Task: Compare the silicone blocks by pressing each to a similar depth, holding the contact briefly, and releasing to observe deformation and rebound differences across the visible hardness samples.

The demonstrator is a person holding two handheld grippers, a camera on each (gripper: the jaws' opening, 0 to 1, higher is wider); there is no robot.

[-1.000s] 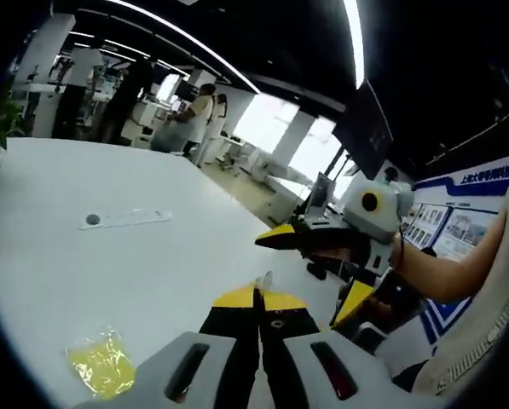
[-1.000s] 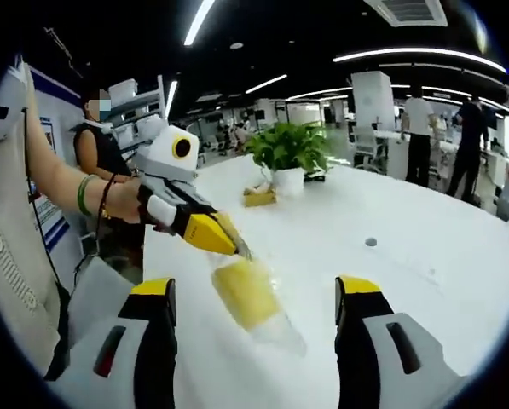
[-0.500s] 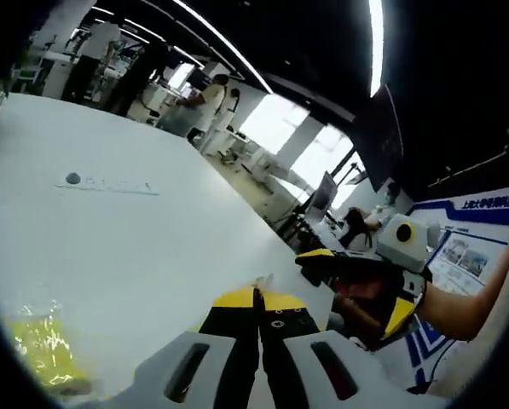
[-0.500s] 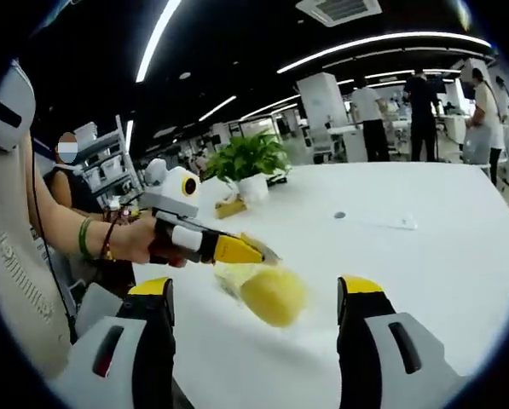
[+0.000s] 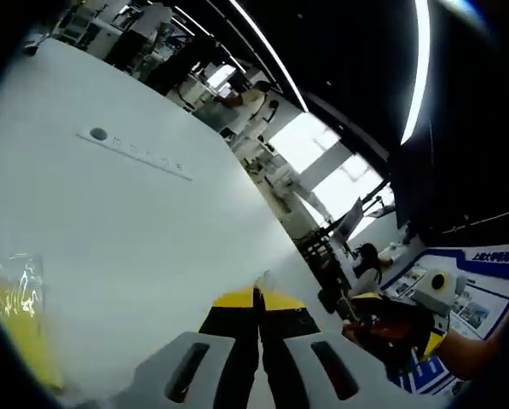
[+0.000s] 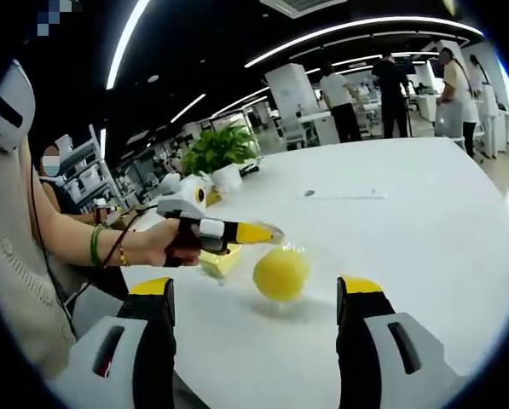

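**Yellow silicone sample in clear wrap, pinched at its edge above a white table**

The white table (image 6: 425, 213) spreads across the middle and right of the right gripper view, and runs from the upper left down to the bottom centre of the left gripper view. Below the middle of the right gripper view sits the right gripper (image 6: 254, 294), its two yellow-tipped jaws standing wide apart and holding nothing. Between them, slightly higher in the frame, is the yellow silicone block (image 6: 280, 273) (rounded from this angle) inside a clear plastic wrap (image 6: 309, 256). The left gripper (image 6: 271, 233) reaches in from the left of that view, held by a hand (image 6: 164, 243), its tips clenched on the upper edge of the wrap. In the left gripper view the same gripper (image 5: 256, 294) rises from the bottom centre with its jaws pressed together, a sliver of clear film at the tips; the yellow sample in its wrap shows at the lower left edge. A potted plant (image 6: 220, 153) stands at the upper left of the right gripper view
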